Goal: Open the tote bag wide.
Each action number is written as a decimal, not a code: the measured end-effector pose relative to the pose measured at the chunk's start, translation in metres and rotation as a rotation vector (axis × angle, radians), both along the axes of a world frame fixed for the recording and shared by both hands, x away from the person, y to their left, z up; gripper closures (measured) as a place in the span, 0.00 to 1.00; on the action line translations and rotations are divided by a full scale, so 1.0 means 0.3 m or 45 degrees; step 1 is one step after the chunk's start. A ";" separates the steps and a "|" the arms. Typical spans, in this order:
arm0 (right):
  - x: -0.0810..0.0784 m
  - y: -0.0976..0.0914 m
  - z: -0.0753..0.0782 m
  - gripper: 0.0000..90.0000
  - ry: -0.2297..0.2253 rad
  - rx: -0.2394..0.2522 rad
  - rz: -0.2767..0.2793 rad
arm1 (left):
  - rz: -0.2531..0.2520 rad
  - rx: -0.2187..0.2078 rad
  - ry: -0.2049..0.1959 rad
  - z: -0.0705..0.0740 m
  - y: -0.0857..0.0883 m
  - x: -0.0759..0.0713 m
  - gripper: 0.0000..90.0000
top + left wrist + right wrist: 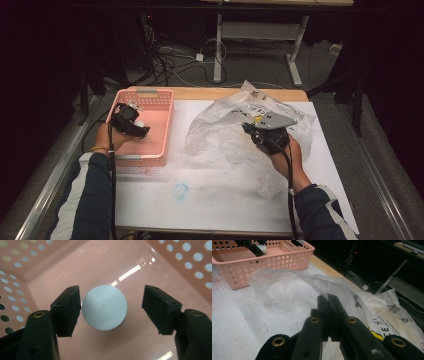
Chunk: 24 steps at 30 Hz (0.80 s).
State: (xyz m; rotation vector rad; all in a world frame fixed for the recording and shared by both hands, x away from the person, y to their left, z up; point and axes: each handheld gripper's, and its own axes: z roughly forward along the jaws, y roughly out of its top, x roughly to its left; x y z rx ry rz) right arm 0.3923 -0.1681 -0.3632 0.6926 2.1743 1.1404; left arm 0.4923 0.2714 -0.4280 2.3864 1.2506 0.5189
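Two hand-held grippers: left (111, 308) gapes around white ball (104, 307); right (329, 302) pinches printed bag (294, 290).

A pale round ball (104, 307) rests on the glossy floor of the pink perforated basket (161, 107) at the table's left. A crumpled clear plastic bag (220, 125) with black print lies just right of the basket.
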 end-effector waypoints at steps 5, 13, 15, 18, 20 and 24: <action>-0.001 0.001 -0.001 1.00 -0.004 -0.001 0.002 | 0.018 -0.005 0.008 -0.008 0.010 0.009 0.49; 0.013 0.010 -0.009 1.00 -0.015 -0.001 0.001 | 0.028 0.054 0.024 -0.037 -0.003 0.030 0.51; 0.014 0.010 -0.007 1.00 -0.023 -0.004 0.000 | 0.029 0.026 0.010 -0.037 0.000 0.032 0.53; 0.018 0.009 -0.005 1.00 -0.028 0.000 -0.004 | 0.019 0.028 -0.002 -0.036 -0.002 0.033 0.53; 0.029 0.009 -0.003 1.00 -0.022 0.001 -0.008 | 0.013 0.038 -0.004 -0.035 -0.006 0.032 0.53; 0.044 0.005 -0.002 1.00 -0.019 0.012 -0.020 | 0.008 0.053 -0.047 -0.028 -0.012 0.030 0.53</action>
